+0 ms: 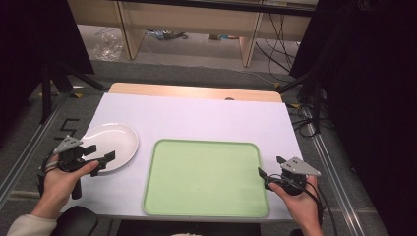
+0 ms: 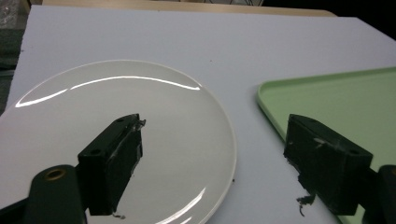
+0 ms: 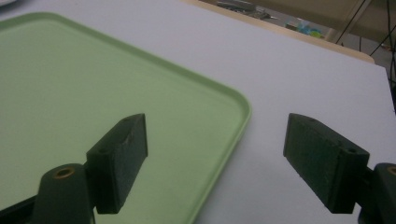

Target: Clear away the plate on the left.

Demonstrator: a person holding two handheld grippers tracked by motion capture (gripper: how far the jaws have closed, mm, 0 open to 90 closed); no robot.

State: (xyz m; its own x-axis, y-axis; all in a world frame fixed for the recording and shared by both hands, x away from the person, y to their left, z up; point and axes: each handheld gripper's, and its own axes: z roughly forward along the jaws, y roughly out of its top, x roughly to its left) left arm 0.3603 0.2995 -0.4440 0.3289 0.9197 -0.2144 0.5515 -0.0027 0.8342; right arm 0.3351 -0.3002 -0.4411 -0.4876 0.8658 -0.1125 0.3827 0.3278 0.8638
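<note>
Left gripper (image 1: 102,153) jaws open over unmarked white plate (image 1: 120,140), right gripper (image 1: 269,168) jaws open by plain green tray (image 1: 206,177)

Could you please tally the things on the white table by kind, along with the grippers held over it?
Round white ceramic plate: 1
Rectangular light green plastic tray: 1
Black two-jaw grippers, left gripper and right gripper, both open and holding nothing: 2
Total: 4
</note>
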